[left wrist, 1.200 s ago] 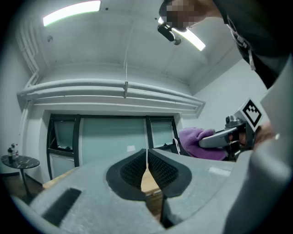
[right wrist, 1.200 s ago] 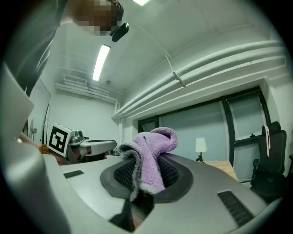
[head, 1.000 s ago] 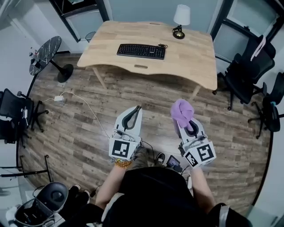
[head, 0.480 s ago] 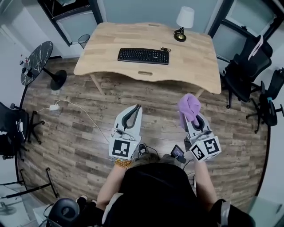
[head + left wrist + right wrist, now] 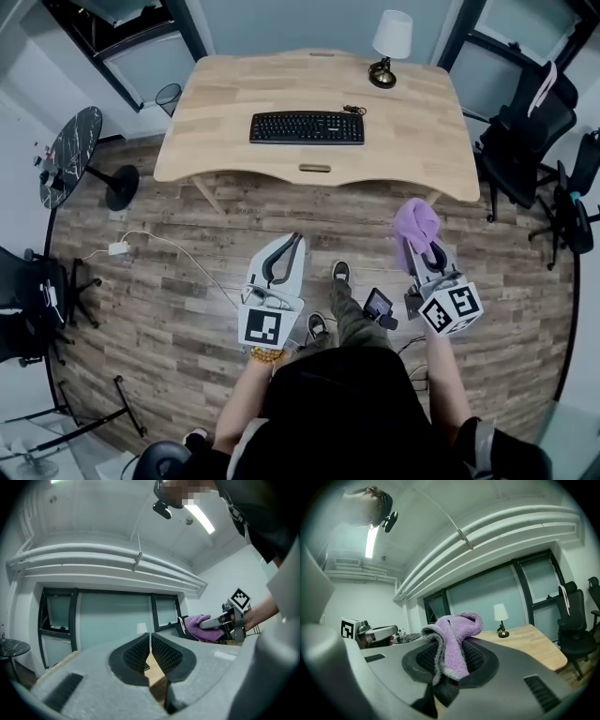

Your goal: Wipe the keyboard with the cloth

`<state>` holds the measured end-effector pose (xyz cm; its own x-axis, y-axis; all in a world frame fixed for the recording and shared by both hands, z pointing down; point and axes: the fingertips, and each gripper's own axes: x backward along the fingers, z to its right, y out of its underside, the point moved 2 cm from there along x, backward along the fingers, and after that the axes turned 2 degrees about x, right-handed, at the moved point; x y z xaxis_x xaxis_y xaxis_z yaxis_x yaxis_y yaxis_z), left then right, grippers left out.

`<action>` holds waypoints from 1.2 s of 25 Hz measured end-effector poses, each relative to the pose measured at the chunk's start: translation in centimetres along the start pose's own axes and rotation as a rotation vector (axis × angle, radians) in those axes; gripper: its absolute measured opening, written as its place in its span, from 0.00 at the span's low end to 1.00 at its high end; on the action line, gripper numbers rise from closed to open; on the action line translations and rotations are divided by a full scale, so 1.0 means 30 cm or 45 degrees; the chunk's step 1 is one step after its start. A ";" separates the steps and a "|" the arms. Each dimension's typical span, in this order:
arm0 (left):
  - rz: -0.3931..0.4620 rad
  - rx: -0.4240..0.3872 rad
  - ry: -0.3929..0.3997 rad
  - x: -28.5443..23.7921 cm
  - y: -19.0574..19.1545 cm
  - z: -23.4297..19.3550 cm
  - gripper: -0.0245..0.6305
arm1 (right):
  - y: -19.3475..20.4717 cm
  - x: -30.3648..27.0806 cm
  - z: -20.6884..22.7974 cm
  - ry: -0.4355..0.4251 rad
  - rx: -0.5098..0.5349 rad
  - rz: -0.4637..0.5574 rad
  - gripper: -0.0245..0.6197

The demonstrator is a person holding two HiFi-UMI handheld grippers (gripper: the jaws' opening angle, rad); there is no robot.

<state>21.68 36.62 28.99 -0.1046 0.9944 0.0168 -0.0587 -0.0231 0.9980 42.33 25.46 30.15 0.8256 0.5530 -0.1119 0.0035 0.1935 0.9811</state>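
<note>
A wood-plank floor runs under a pale wooden surface that stands against a wall of dark-framed windows. In the gripper views, white ducts cross the ceiling beside a strip light.

The black keyboard lies flat near the middle of the surface, parallel to its front edge, with a short cable at its right end. A table lamp with a white shade stands at the back right corner, well apart from the keyboard.

To the left of the surface stand a wire wastebasket and a round, dark-topped side table. Black office chairs crowd the right side of the room, and another stands at the left edge. A white power adapter and its cable trail across the floor towards the person's shoes.

Both tools are over the floor, short of the surface's front edge, with only planks between them and it. The left tool has its jaws pressed together with nothing between them. The right tool is clamped on the purple cloth, which bunches above the jaw tips and droops over the pads.
</note>
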 end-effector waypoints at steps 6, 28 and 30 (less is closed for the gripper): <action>-0.062 -0.028 -0.002 -0.183 0.057 -0.115 0.08 | 0.021 -0.242 0.151 -0.035 -0.059 -0.017 0.16; -0.171 -0.061 -0.034 -0.810 0.194 -0.543 0.08 | 0.047 -0.971 0.607 -0.036 -0.075 -0.157 0.16; -0.175 -0.061 0.003 -0.857 0.227 -0.596 0.08 | 0.063 -1.020 0.623 0.000 -0.071 -0.177 0.16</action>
<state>6.21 9.06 34.28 -0.0948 0.9882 -0.1203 -0.1198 0.1087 0.9868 27.64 -6.24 38.38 0.8194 0.5176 -0.2462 0.0864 0.3131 0.9458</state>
